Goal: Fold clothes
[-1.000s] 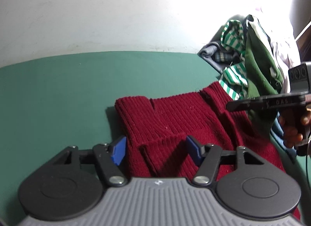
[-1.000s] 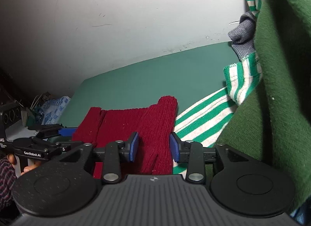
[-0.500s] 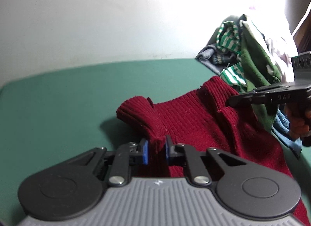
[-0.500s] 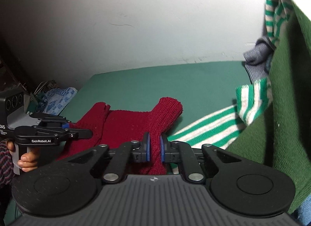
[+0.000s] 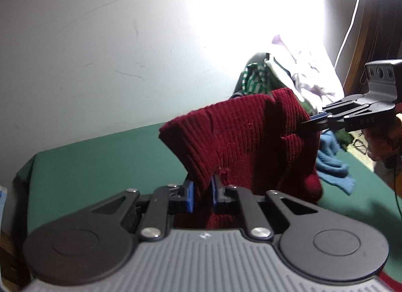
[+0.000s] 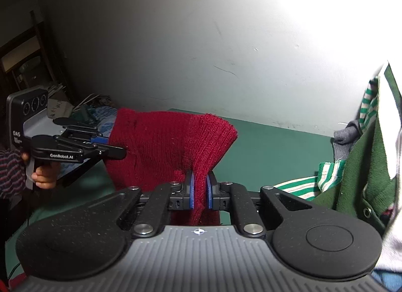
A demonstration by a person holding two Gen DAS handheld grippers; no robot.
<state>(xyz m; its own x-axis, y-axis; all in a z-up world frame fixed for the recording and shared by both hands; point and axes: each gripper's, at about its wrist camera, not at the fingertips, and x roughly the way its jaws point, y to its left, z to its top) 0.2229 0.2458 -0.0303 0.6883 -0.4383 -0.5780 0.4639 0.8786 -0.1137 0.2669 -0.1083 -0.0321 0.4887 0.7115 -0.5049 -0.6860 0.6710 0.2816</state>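
While both fingers are pinching shut on the red sweater (image 5: 251,141) | we are holding it above the green worktop (image 5: 105,156) | left gripper (image 5: 201,197) and right gripper (image 6: 199,191) gripping opposite edges

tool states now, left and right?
Left tool: closed, holding the red knit garment.
Right tool: closed, holding the same garment.

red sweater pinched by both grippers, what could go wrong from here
1. The left gripper and right gripper each pinch only a small edge of the red sweater, so the knit may slip out.
2. Its hanging lower part could drag the blue garment lying just behind it.
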